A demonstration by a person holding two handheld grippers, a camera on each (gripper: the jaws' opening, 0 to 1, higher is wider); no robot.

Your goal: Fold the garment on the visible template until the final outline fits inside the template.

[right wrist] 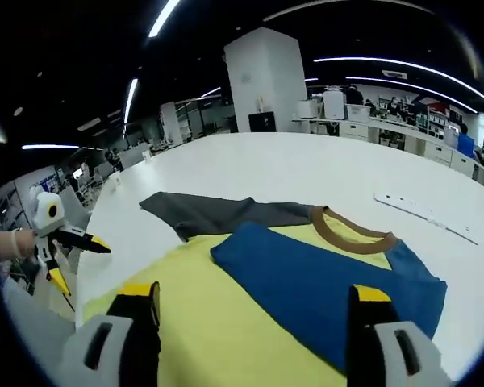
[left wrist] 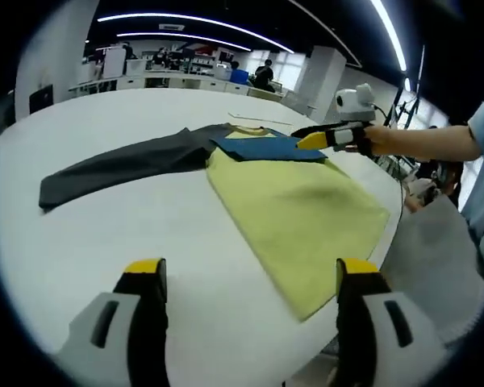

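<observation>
The garment point(left wrist: 298, 205) lies flat on the white surface point(left wrist: 129, 226), with its yellow body toward you. The blue sleeve point(right wrist: 323, 286) is already folded across the chest. The grey sleeve point(left wrist: 121, 165) is still stretched out, and the next fold depends on it.

In the left gripper view, the grey sleeve's long axis runs from the shoulder near 12 o'clock out to its cuff at about 10 o'clock. Your left hand-held gripper point(left wrist: 250, 278) hovers over bare surface, its jaws wide apart with nothing between them. The cuff lies well ahead of it and to the left.

In the right gripper view, your right hand-held gripper point(right wrist: 254, 302) hangs over the yellow body and blue sleeve, also wide and empty. From there the grey sleeve sits at about 11 o'clock, beyond the collar point(right wrist: 347, 230).

Your left hand looks better placed for the cuff, since the sleeve trails out on its side. I can't make out the template under the cloth.
</observation>
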